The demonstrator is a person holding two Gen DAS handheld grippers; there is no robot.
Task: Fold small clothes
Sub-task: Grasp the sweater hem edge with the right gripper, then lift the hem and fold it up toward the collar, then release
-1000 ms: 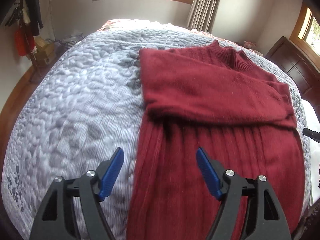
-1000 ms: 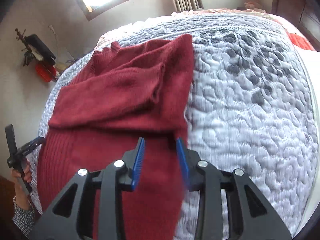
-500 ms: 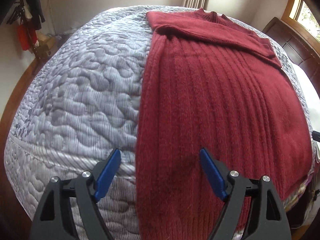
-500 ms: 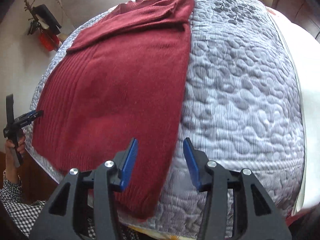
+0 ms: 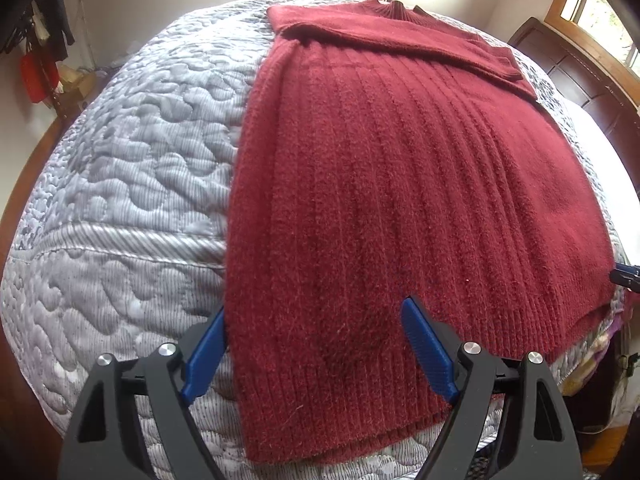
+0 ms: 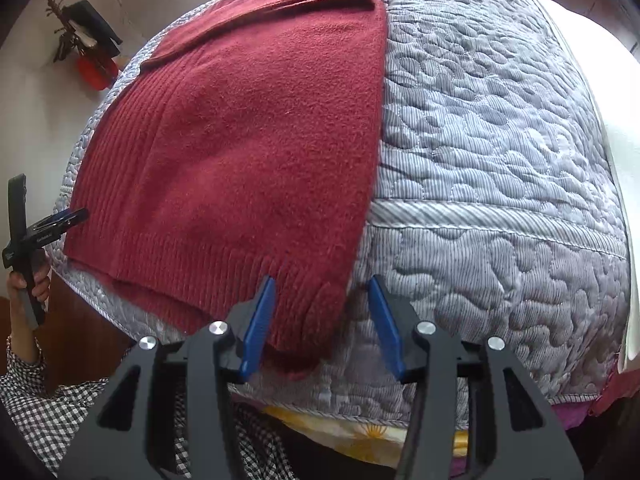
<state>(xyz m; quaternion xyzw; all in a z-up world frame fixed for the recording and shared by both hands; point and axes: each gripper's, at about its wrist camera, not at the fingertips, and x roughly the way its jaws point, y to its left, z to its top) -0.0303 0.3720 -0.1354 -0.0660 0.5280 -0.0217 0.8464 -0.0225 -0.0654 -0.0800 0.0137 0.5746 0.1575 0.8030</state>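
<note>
Item: dark red ribbed knit sweater (image 5: 400, 184), laid flat and lengthwise on a grey quilted bedspread (image 5: 132, 168). Collar at the far end; both sleeves lay folded across the chest. The ribbed hem hung slightly over the near edge of the bed.

Left gripper (image 5: 316, 348), black frame with blue pads: jaws spread wide, nothing held. It sat low at the hem's left corner, one blue pad just beside the sweater's left edge, the other over the knit.

Right gripper (image 6: 322, 322), same make: jaws likewise apart and empty, straddling the hem's right corner, the fabric edge lying between the pads but not pinched.

Also present: a checked sleeve (image 6: 44, 412) at lower left of the right wrist view; a dark wooden headboard (image 5: 580, 76) to the right of the left wrist view.

Step in hand, as judged: sleeves done; both tools were positioned for pinching the hem corners ahead of the bottom-to-top fold.

Next move called for: closing each gripper on its corner, catching both knit layers, then lifting evenly and carrying the hem toward the collar, keeping the side edges aligned.
</note>
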